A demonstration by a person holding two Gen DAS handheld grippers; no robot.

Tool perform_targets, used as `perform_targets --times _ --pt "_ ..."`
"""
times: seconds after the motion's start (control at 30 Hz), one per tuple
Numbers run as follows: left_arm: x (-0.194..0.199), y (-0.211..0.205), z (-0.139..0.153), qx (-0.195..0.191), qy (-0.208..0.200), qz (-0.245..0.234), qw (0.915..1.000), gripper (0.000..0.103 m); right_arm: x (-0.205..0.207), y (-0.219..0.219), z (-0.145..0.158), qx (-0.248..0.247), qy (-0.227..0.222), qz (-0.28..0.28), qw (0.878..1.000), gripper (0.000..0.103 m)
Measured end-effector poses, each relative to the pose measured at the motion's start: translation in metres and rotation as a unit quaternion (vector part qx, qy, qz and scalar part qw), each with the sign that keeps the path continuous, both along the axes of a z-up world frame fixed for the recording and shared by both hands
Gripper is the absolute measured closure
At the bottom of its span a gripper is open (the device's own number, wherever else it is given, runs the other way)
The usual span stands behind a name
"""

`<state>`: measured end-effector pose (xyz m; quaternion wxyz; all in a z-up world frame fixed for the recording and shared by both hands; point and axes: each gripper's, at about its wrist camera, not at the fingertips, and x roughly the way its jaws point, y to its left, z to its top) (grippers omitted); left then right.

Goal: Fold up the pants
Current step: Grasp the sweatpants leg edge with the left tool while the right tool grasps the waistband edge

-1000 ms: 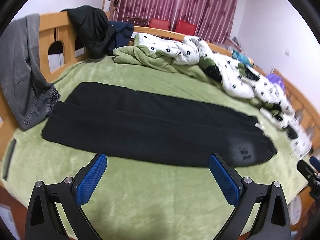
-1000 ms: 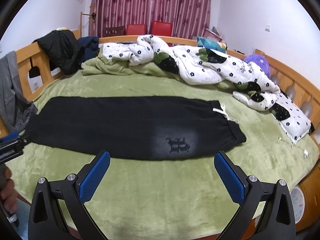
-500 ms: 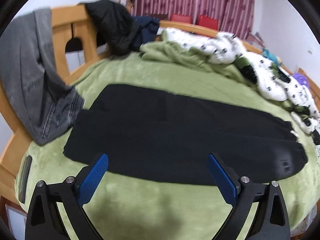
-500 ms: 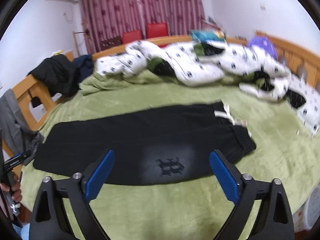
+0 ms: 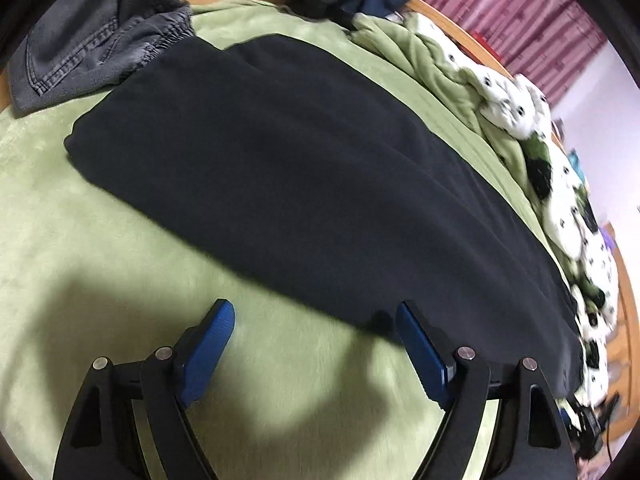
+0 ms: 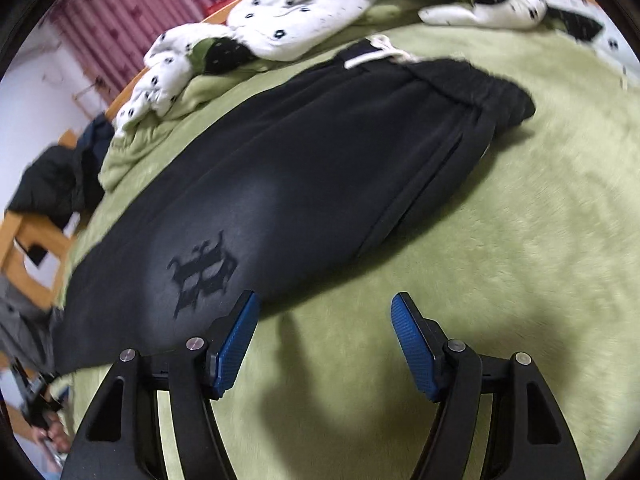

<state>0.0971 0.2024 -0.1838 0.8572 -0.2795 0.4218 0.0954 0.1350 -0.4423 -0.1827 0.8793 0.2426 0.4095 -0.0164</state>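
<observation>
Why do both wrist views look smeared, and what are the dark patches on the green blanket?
Left wrist view: motion blur smears the spotted white duvet; the dark patch on the green fleece blanket is the left claw's shadow. Right wrist view: blanket pile streaks at right, the black pants' logo stays readable; the right claw casts a shadow.

Motion blur smears the spotted quilt (image 5: pixel 560 184), and the grey jeans (image 5: pixel 92 36) run off the frame's edge.

- pants (image 6: pixel 304 168): black, darker gothic emblem (image 6: pixel 202 272), white drawstring (image 6: pixel 380 54)
- blanket (image 5: pixel 120 264): light green
- quilt (image 6: pixel 320 4): white with black flowers
- curtains (image 5: pixel 532 4): maroon
- gripper pads (image 5: pixel 208 354): blue
</observation>
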Motion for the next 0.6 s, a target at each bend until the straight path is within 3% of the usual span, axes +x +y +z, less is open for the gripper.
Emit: perform_targets --times 0.03,0.07,0.1,0.13,0.17,0.2,0.37,0.5,0.6 --pt "0.003 0.0 0.0 0.006 -0.003 0.006 1.0 0.028 0.004 -0.002 -0.001 0.01 -0.011 -0.008 1.0 0.034" --pt "0.008 0.0 0.0 0.016 -0.001 0.015 0.9998 0.041 0.01 -0.004 -0.001 0.016 -0.017 -0.015 1.0 0.039" --pt "0.013 0.0 0.001 0.02 0.002 0.018 0.9996 0.053 0.016 -0.004 -0.001 0.019 -0.017 -0.016 1.0 0.059" --pt "0.018 0.001 0.001 0.031 0.011 0.02 0.9992 0.077 0.023 -0.003 -0.002 0.02 -0.01 -0.015 1.0 0.07" --pt "0.022 0.002 0.002 0.036 0.019 0.019 0.999 0.087 0.029 -0.002 -0.001 0.017 -0.005 -0.014 1.0 0.078" --pt "0.024 0.004 0.005 0.031 0.016 0.017 0.9993 0.09 0.03 0.0 0.003 0.013 -0.01 -0.012 1.0 0.084" --pt "0.025 0.01 0.048 0.041 -0.052 0.0 0.9978 0.092 0.036 0.005 0.056 0.005 -0.085 0.019 0.996 0.087" --pt "0.059 0.011 0.082 0.059 -0.093 -0.001 0.994 0.092 0.064 0.009 0.09 -0.008 -0.111 0.037 0.993 0.087" --pt "0.103 0.004 0.097 0.095 -0.098 -0.001 0.9907 0.092 0.083 0.013 0.104 -0.024 -0.12 0.046 0.991 0.087"
